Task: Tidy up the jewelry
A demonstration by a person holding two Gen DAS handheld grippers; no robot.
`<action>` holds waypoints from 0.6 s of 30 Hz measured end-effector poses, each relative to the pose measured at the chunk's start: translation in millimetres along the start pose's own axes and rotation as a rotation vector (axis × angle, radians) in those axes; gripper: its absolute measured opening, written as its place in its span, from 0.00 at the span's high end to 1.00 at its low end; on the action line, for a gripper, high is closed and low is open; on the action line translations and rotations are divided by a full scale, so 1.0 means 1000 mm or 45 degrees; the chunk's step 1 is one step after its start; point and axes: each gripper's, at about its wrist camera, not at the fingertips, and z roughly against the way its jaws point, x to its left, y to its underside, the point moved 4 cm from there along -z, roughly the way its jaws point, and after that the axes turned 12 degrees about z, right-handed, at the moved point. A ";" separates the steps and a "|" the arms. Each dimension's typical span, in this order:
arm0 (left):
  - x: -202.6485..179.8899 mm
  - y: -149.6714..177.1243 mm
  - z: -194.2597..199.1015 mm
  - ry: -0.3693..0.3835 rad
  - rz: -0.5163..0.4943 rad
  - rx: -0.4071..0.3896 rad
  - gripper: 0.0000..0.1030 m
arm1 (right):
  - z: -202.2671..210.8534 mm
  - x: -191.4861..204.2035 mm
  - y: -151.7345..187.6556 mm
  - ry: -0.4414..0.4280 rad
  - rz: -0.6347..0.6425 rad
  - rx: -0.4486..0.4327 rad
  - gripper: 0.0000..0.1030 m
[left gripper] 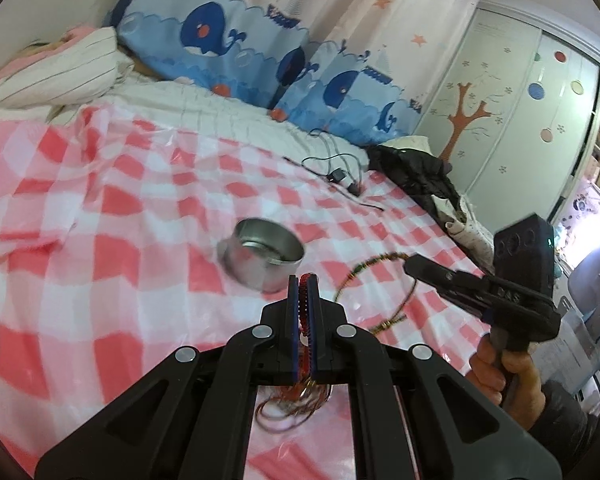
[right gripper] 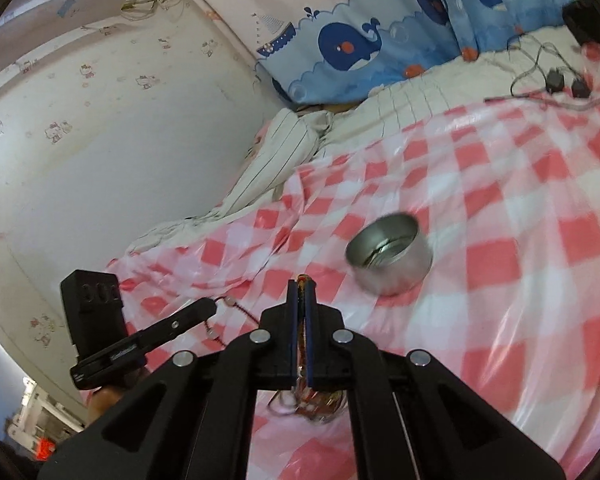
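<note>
Left wrist view: left gripper (left gripper: 303,278) clamped on red beaded strand (left gripper: 304,304) | right gripper (right gripper: 301,280) pinching gold-green bangle (left gripper: 369,292) | metal tin (left gripper: 264,254) on checked cloth (left gripper: 100,280), just ahead-left of left gripper, ahead-right of right, mouth up | left looks nearer.

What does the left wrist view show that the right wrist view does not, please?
Only the left wrist view shows the wardrobe door with a tree decal, the dark clothes at the bed's edge, and the green-gold wire hoop hanging from the right gripper. Only the right wrist view shows the wallpapered wall and the left gripper from the side, a beaded string trailing from its shut jaws. Both share the metal tin, the pink checked sheet, the whale curtain and the black cables.
</note>
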 end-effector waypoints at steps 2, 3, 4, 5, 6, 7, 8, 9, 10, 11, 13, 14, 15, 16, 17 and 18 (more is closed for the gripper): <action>-0.006 -0.010 -0.009 0.017 -0.005 0.001 0.97 | -0.004 -0.005 -0.013 0.029 0.031 -0.004 0.97; -0.008 -0.016 -0.015 0.025 -0.010 -0.005 0.97 | -0.006 -0.009 -0.018 0.040 0.038 -0.005 0.97; -0.010 -0.021 -0.021 0.029 -0.014 -0.008 0.97 | -0.009 -0.013 -0.024 0.051 0.042 -0.008 0.97; -0.012 -0.027 -0.028 0.034 -0.017 -0.008 0.97 | -0.012 -0.017 -0.028 0.058 0.043 -0.010 0.97; -0.014 -0.032 -0.036 0.038 -0.017 -0.005 0.97 | -0.016 -0.022 -0.032 0.067 0.043 -0.010 0.97; -0.015 -0.037 -0.043 0.045 -0.020 -0.002 0.97 | -0.020 -0.028 -0.036 0.074 0.041 -0.010 0.97; -0.016 -0.042 -0.052 0.048 -0.026 0.002 0.97 | -0.024 -0.033 -0.040 0.081 0.038 -0.012 0.97; -0.017 -0.046 -0.058 0.047 -0.030 0.005 0.97 | -0.027 -0.036 -0.043 0.087 0.035 -0.013 0.97; -0.017 -0.051 -0.068 0.049 -0.033 0.010 0.97 | -0.032 -0.041 -0.045 0.091 0.031 -0.013 0.97; -0.017 -0.054 -0.076 0.053 -0.028 0.014 0.97 | -0.037 -0.047 -0.048 0.096 0.024 -0.013 0.97; -0.015 -0.062 -0.094 0.064 -0.013 0.023 0.97 | -0.044 -0.057 -0.053 0.104 0.012 -0.014 0.97; -0.012 -0.066 -0.106 0.076 0.003 0.029 0.97 | -0.046 -0.059 -0.054 0.109 0.009 -0.016 0.96; -0.009 -0.068 -0.115 0.086 0.019 0.038 0.97 | -0.049 -0.064 -0.056 0.115 0.003 -0.017 0.97; -0.006 -0.069 -0.124 0.085 0.027 0.050 0.97 | -0.052 -0.068 -0.057 0.118 -0.006 -0.018 0.97; -0.001 -0.069 -0.138 0.060 0.027 0.085 0.96 | -0.055 -0.071 -0.058 0.119 -0.015 -0.017 0.97; 0.006 -0.067 -0.155 0.004 0.016 0.139 0.96 | -0.059 -0.075 -0.059 0.118 -0.029 -0.014 0.97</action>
